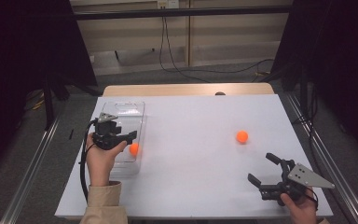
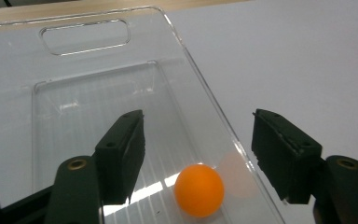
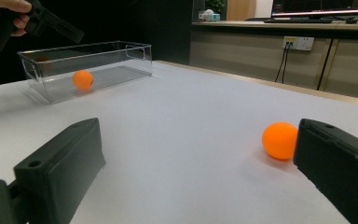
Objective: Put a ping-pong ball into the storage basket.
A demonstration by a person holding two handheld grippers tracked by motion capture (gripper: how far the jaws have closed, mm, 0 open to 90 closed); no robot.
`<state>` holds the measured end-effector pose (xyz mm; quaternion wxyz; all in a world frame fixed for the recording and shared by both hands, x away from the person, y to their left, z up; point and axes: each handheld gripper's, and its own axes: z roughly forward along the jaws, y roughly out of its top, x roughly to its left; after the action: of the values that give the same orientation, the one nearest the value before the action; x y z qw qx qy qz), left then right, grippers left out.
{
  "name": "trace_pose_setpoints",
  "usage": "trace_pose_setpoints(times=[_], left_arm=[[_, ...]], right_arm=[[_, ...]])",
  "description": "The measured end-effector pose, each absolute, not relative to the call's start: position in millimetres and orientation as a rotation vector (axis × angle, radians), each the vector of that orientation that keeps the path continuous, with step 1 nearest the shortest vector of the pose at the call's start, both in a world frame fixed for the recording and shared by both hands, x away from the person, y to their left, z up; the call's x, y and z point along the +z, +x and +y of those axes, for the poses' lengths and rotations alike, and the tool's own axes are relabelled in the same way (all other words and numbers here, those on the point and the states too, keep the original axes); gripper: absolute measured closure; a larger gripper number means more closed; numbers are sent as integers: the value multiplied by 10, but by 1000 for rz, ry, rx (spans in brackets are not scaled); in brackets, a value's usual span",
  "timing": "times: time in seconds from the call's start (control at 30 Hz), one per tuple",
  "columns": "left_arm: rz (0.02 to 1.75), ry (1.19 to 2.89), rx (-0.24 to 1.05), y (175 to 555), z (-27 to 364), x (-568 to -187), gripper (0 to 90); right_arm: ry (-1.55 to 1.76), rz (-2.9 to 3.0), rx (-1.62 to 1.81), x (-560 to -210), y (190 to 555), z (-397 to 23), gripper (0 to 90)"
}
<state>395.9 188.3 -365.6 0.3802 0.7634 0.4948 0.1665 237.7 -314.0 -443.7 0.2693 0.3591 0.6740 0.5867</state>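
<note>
- The white table [image 1: 191, 154] spreads under everything I work with; its wooden far edge shows beyond the sheet.
- The clear plastic bin [image 1: 123, 112] sits on my left half of the table, its long side running away from me, a handle slot cut in its far end.
- My left gripper [image 1: 131, 136] hangs over the near end of that bin; I see its jaws parted with nothing pressed between them.
- My right gripper [image 1: 263, 169] rests low at the near right corner, jaws spread wide and holding nothing.
- One orange ball [image 2: 199, 189] lies on the bin's floor by the near right wall, below my left gripper's open jaws and apart from both pads.
- A second orange ball [image 1: 242, 136] sits on the bare table, right of centre, ahead of my right gripper and untouched.
</note>
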Motion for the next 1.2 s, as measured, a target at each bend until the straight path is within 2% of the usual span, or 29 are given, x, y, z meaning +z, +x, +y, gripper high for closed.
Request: trace_pose_setpoints(times=[0.63, 1.2], left_arm=[[1159, 1994, 329, 3984, 1586, -3656, 258], [1112, 2029, 309, 3998, 1391, -3684, 207]], right_arm=[[969, 1817, 1584, -4438, 2379, -3147, 13], [967, 1821, 1582, -4436, 2378, -3141, 14]])
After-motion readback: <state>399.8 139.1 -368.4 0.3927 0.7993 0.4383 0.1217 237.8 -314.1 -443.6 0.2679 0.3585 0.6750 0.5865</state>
